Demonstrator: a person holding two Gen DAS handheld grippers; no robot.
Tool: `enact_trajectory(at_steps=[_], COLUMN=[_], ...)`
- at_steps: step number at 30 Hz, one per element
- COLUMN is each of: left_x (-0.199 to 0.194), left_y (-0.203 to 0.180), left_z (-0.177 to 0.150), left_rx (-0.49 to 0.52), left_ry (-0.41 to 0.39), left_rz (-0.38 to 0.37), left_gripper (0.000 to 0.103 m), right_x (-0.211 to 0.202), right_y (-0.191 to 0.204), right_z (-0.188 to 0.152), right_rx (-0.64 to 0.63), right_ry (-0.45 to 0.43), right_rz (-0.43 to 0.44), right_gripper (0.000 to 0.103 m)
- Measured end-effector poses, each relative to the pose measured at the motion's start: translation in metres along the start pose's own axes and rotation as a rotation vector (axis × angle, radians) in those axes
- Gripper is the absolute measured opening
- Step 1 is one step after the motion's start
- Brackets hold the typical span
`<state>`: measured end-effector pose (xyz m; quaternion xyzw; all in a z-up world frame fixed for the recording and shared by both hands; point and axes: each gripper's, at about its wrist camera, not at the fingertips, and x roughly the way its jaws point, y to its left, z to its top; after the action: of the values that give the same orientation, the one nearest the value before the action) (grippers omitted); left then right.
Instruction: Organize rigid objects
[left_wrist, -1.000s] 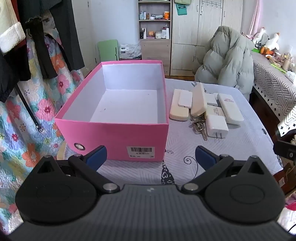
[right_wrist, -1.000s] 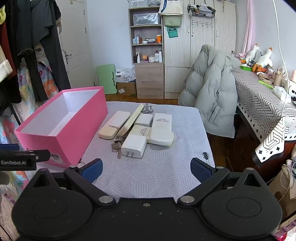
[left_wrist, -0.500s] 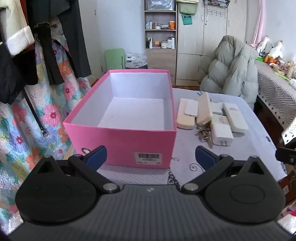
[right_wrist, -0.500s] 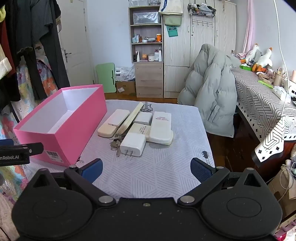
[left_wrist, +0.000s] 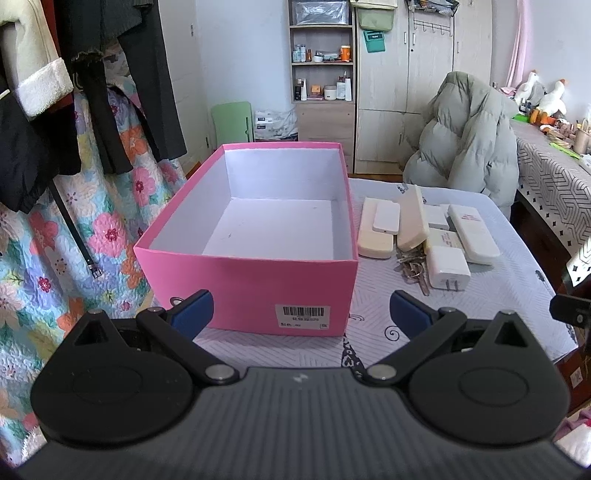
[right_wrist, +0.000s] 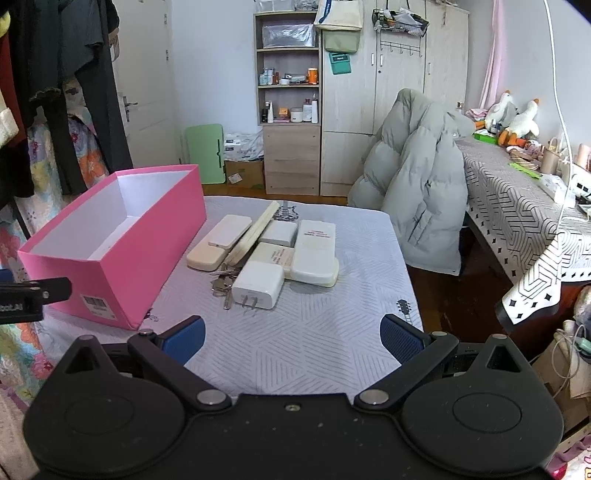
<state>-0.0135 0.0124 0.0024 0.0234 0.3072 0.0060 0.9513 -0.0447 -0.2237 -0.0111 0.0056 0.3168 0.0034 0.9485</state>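
Left claw (left_wrist: 301, 312) spread wide, blue pads apart, holding nothing; it sits low centre of the left wrist view, just in front of the near wall of the pink box (left_wrist: 243, 291). Box is open-topped, white inside, nothing in it, barcode label on the near wall. It stands on the desk (left_wrist: 509, 295), which has a pale patterned cloth, and fills the centre of that frame.

Right claw (right_wrist: 291, 341) also spread, pinching nothing, over bare cloth at lower centre of the right wrist view, well short of the pile.

The rigid objects lie in a tight cluster just right of the box, centre of the right wrist frame:
- white charger (right_wrist: 258, 285) with two prongs pointing toward the camera, nearest item
- keys (right_wrist: 221, 284) touching its left side, partly under the pile
- cream bar (right_wrist: 206, 257) with a white flat block (right_wrist: 229, 231) on top, nearest the box
- long cream case (right_wrist: 256, 230) leaning on edge, tilted, between them and the rest
- small white square (right_wrist: 279, 233) behind
- white slab with red text (right_wrist: 316, 249) on the right, stacked on a cream piece
- flat cream box (right_wrist: 271, 255) beside it, partly under the charger

Grey puffer jacket (right_wrist: 417, 192) hangs on a chair behind the desk, right of centre. The tip of the left claw unit shows at the left edge of the right wrist frame.
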Motion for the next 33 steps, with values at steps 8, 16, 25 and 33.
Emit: enact_trajectory(at_steps=[8,16,25,33], left_x=[0.0067,0.0049,0.0018,-0.0009], left_y=[-0.0040,-0.0049,-0.0034,-0.0057], left_z=[-0.0023,-0.0014,0.0009,0.0013], left_rx=[0.014,0.016,0.013,0.028], left_ry=[0.010,0.005,0.000,-0.004], left_rz=[0.040,0.029,0.014,0.004], left_gripper=[0.103,0.103,0.103,0.103], right_x=[-0.0038,-0.0046,-0.0040,-0.0043], right_y=[0.0005,0.0007,0.0011,0.0043], right_z=[-0.0018,-0.0002,-0.0008,-0.0021], right_rx=[-0.007,-0.010,-0.015,-0.030], right_ry=[-0.050,-0.077,-0.076,-0.067], right_rz=[-0.009,-0.010,-0.008,-0.007], right_gripper=[0.102,0.102,0.102,0.102])
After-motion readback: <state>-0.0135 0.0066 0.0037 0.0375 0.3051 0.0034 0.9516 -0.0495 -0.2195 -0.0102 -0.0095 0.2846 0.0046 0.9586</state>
